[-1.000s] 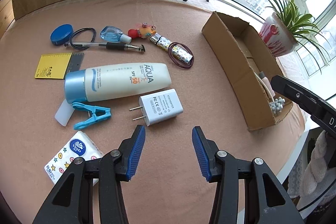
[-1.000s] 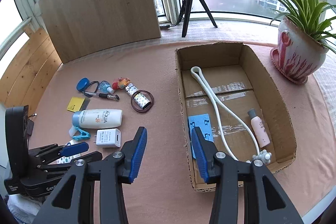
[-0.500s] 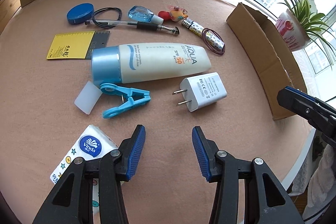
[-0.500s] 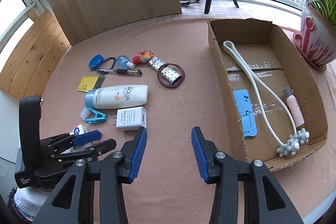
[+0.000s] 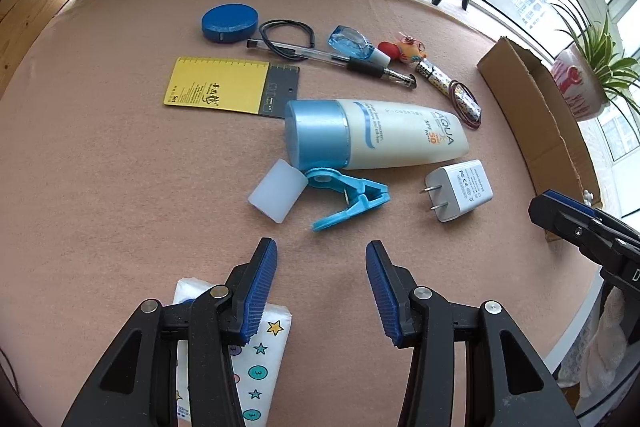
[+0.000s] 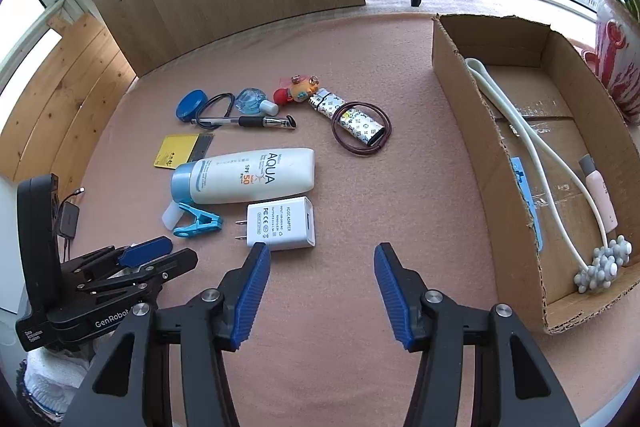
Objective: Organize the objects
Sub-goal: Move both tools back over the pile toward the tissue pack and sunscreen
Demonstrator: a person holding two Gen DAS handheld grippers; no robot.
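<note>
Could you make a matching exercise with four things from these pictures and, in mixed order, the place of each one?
Things:
1. charger
2. pink bottle
3. hair tie
4. blue clip

Places:
A. inside the cardboard box
B. around the patterned lighter
C. beside the sunscreen tube's cap
D. just ahead of the right gripper's left finger

Pairs: 1-D, 2-A, 3-B, 4-C
</note>
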